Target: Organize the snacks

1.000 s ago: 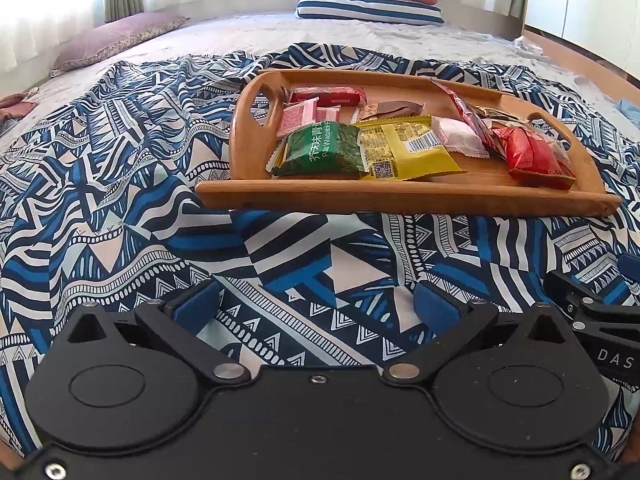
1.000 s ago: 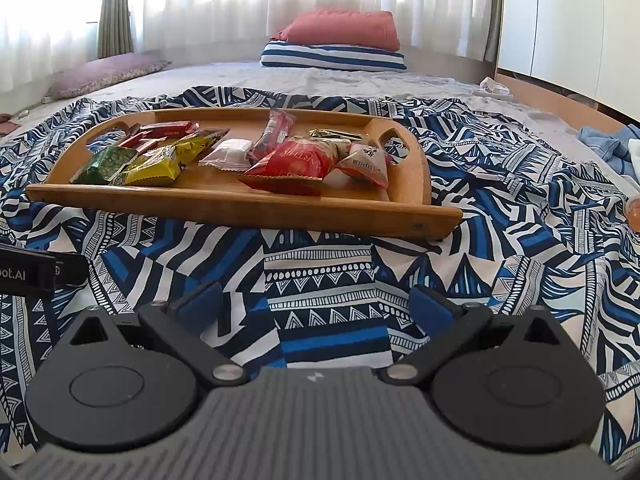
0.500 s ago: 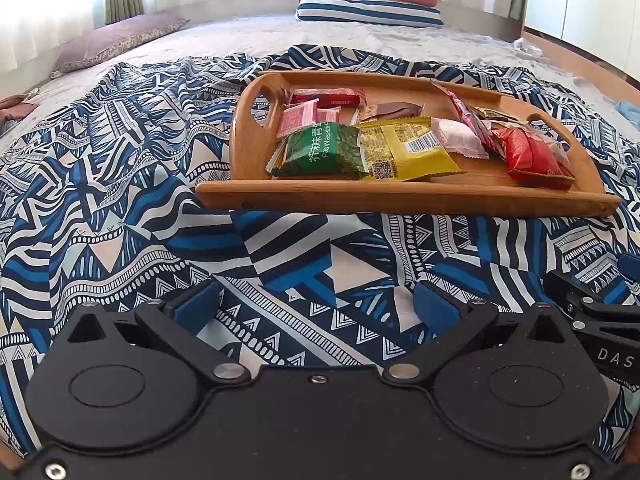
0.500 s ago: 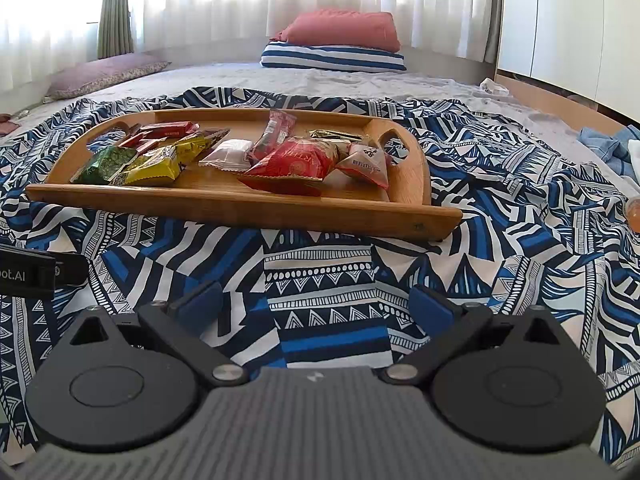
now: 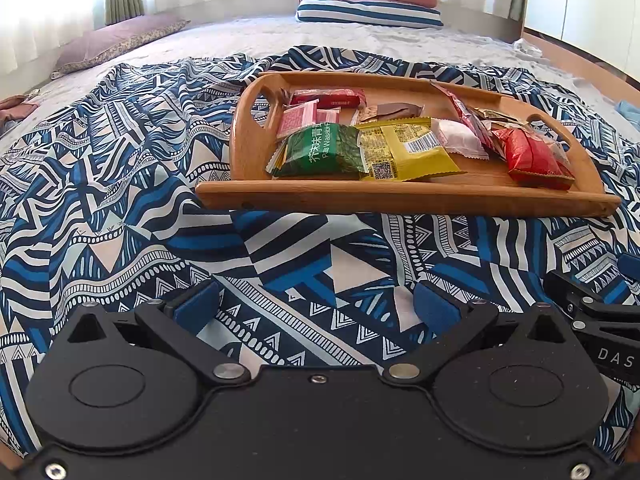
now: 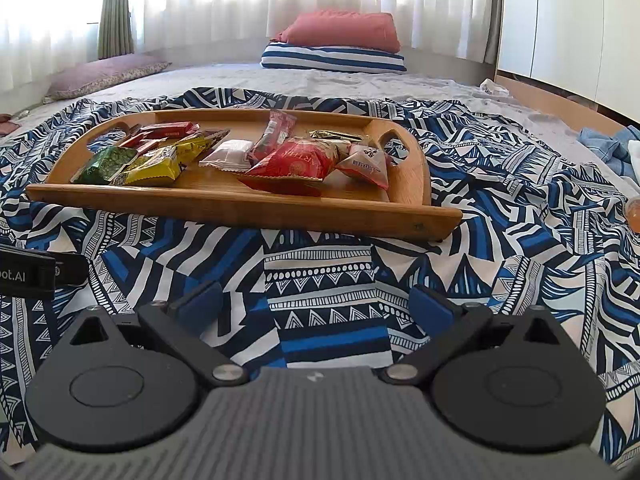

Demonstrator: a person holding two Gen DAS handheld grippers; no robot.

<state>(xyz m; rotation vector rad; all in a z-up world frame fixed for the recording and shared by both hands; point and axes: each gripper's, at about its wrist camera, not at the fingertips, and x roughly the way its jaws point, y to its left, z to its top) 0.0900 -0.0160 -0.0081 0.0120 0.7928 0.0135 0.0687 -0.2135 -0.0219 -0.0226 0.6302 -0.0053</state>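
Blue pads (image 5: 196,306) line both sets of jaws, and we record both pairs as standing wide apart with nothing between them. Our left gripper (image 5: 316,304) and right gripper (image 6: 316,302) both hang low over the patterned bedspread (image 5: 120,200), short of the wooden tray (image 5: 400,200), which rests on the bed with every visible snack inside it.

Handling, in our judgement: the packets are light, soft and crinkly, with slick film that may slide under the pads. The puffed red bag (image 6: 296,166) looks crushable; a light pinch on a crimped end seam is advised. The flat green wasabi packet (image 5: 320,152) and yellow packet (image 5: 404,148) partly overlap, so the uppermost edge should be taken first.

Differences between views: the left wrist view reads the green packet's lettering and the yellow packet's barcode, and shows the pink sachets (image 5: 304,118) behind them. The right wrist view alone shows the triangular pouch (image 6: 366,164) beside the right handle cut-out, plus an orange object (image 6: 632,210) at the frame edge, which we cannot identify.
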